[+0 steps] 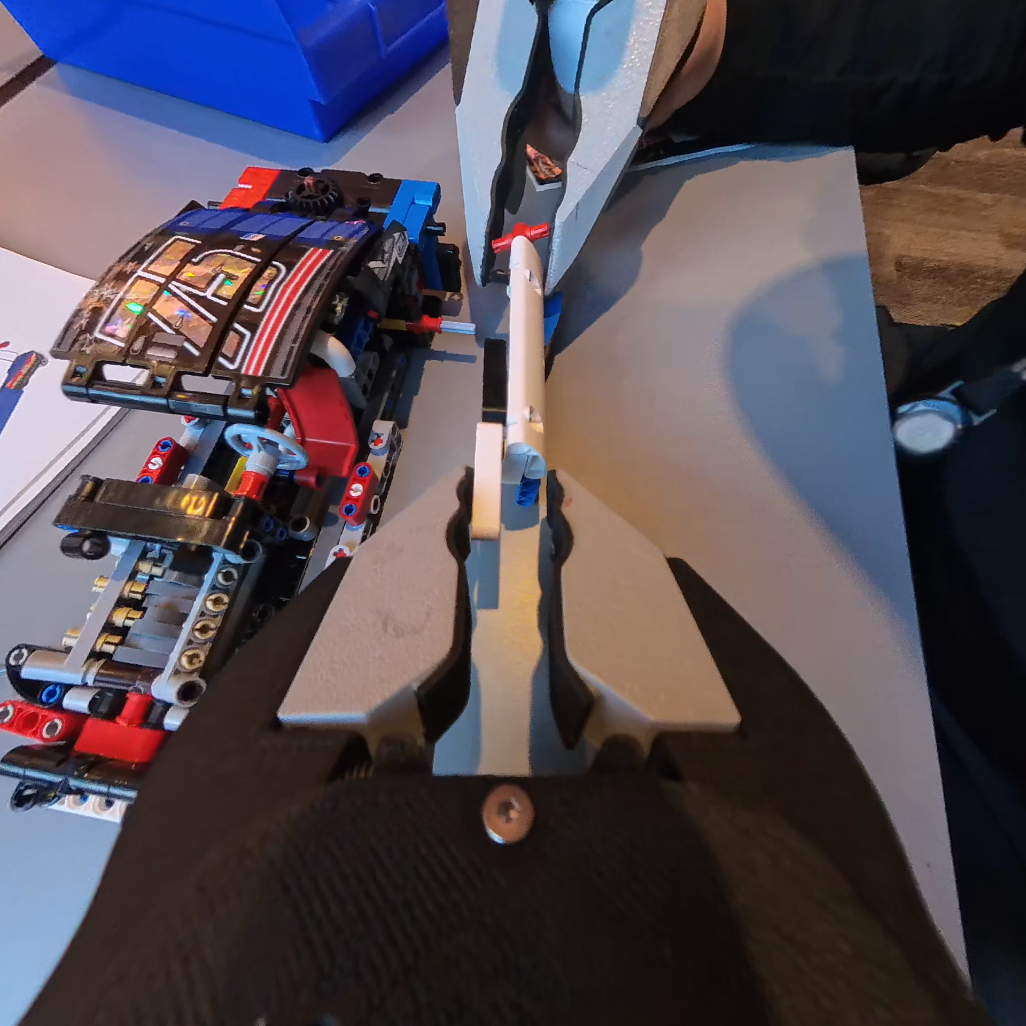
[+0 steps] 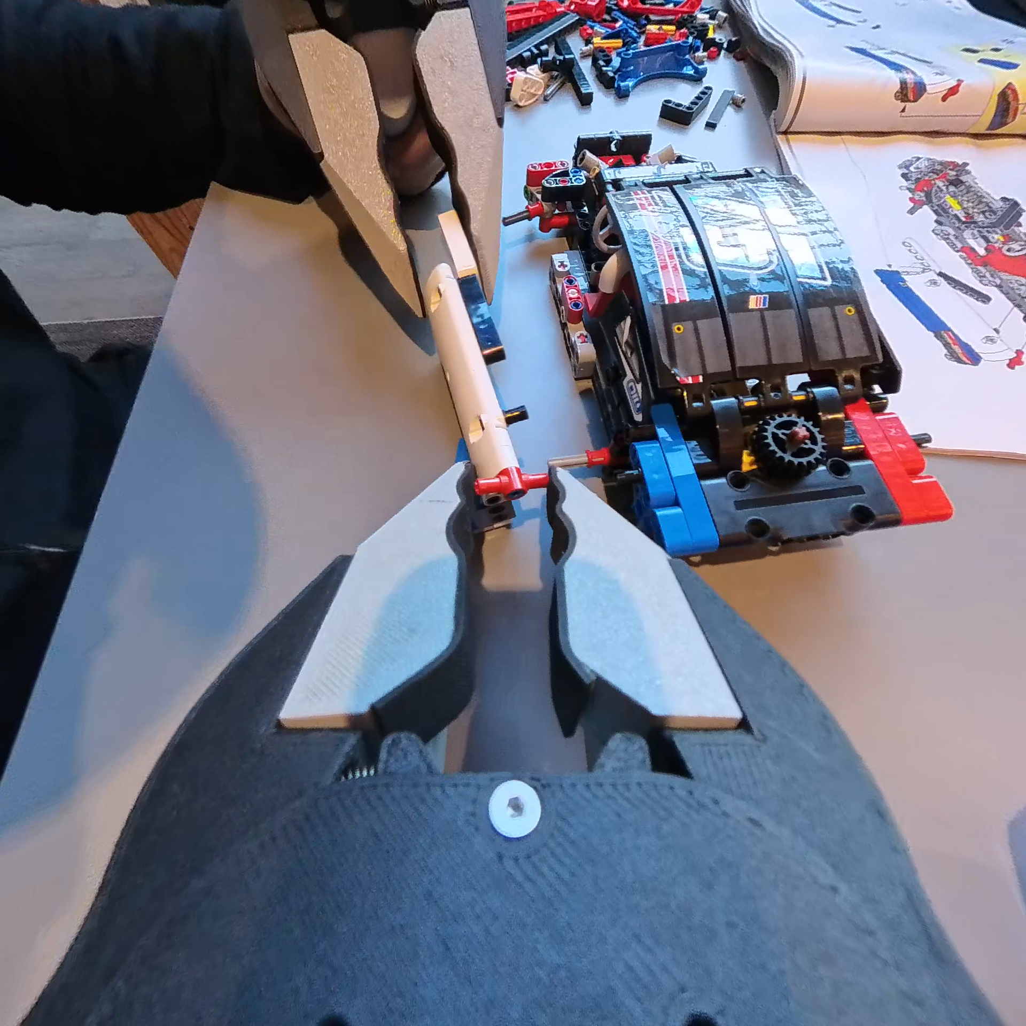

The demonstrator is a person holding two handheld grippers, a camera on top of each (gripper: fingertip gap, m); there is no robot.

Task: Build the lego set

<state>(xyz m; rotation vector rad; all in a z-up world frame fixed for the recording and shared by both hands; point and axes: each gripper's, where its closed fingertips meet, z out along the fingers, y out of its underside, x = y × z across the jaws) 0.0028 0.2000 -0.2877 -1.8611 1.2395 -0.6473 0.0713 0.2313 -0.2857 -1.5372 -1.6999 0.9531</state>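
Observation:
A long white Lego beam assembly (image 1: 524, 344) with a black strip and a blue part on its sides is held between both grippers, right beside the car model (image 1: 250, 388). My left gripper (image 1: 508, 483) is shut on its near end, on a white panel and a blue pin. My right gripper (image 2: 511, 474) is shut on the red cross connector (image 2: 505, 483) at the other end. The beam also shows in the right wrist view (image 2: 469, 366), with the left gripper (image 2: 452, 302) at its far end. The car (image 2: 749, 361) has a black stickered roof, and a grey axle (image 2: 566, 461) sticks out towards the beam.
A blue bin (image 1: 250, 55) stands behind the car. An open instruction booklet (image 2: 916, 222) lies beyond the car, and several loose pieces (image 2: 610, 44) lie at the far end. The table edge (image 1: 866, 333) runs close to the beam. A person's dark sleeve (image 2: 111, 100) is beside it. The gap from one gripper's tips to the other's is roughly 9 cm.

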